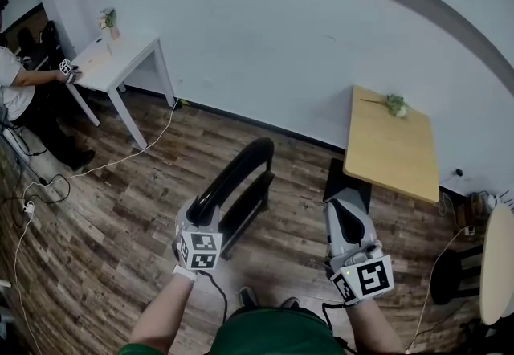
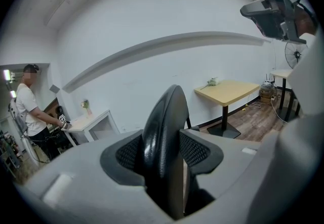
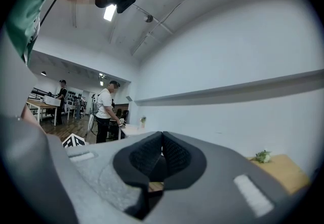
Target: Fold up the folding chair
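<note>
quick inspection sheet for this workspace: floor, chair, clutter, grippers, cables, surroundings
surface: wood-plank floor; no worktop in use
job's things: black folding chair standing on the floor, held by its curved back edge
clutter: nothing seen near the chair
grippers: left gripper shut on the chair's back edge; right gripper shut, nothing between its jaws, beside the chair
cables: white cable trailing across the floor at left, apart from the chair
surroundings: white table with a small plant, a person working at it; wooden table with a green sprig; white wall
</note>
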Available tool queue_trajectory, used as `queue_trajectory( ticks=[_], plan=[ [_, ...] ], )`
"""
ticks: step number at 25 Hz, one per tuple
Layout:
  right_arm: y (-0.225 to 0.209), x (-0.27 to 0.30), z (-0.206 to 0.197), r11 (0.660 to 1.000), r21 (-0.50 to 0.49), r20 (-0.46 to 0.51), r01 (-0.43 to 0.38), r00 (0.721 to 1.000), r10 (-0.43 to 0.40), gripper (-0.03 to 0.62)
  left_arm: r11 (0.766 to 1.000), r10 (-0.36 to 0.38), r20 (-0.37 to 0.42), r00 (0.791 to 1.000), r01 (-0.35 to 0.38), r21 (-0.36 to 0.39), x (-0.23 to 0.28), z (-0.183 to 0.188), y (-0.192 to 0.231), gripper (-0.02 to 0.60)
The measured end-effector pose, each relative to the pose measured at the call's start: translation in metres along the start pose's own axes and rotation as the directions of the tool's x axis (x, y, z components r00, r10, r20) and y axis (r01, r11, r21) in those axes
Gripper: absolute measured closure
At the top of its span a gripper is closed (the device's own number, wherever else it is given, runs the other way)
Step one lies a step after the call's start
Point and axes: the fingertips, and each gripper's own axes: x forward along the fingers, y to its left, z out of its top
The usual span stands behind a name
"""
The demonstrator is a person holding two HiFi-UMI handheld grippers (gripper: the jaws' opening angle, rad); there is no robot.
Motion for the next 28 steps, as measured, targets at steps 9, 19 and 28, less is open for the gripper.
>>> queue_trajectory(
  ticks=[9, 19, 28],
  plan=[
    [0.011, 0.002, 0.007, 1.0, 0.012, 0.01, -0.01, 1.0, 0.01, 0.591, 1.0, -0.005, 0.007, 1.0, 0.005, -0.007, -0.002, 0.0, 0.001, 0.362],
    [0.012, 0.003, 0.002, 1.0, 0.03, -0.003, 0.003, 1.0, -0.003, 0.591, 1.0, -0.007, 0.005, 1.0, 0.007, -0.01, 0.0, 0.0, 0.002, 0.362],
    [0.018, 0.004, 0.0, 0.999, 0.045, -0.009, -0.009, 1.0, 0.009, 0.591, 1.0, -0.019, 0.002, 1.0, 0.019, -0.02, -0.002, 0.001, 0.001, 0.365]
  ],
)
